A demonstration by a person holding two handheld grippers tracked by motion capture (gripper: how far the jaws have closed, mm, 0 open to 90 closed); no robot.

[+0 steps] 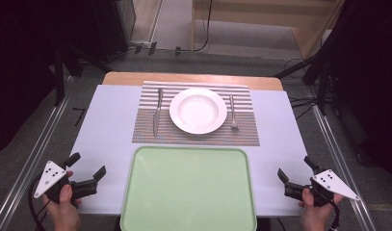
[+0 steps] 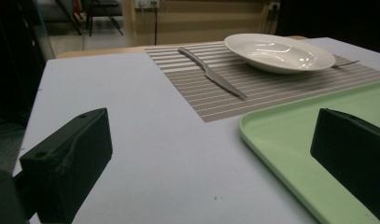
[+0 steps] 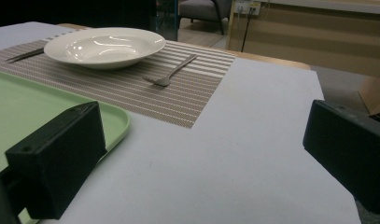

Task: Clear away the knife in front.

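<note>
At the table's near corners we hold the left gripper (image 1: pixel 90 165) and right gripper (image 1: pixel 294 166) spread wide, grasping nothing, either side of the green tray (image 1: pixel 136 192) at the near edge. It looks light, stiff and slick; we'd pinch its raised rim.

The pale desk (image 1: pixel 107 120) carried a striped placemat (image 1: pixel 196 137) at upper centre of the frame and a green tray (image 1: pixel 189 192) at lower centre.
</note>
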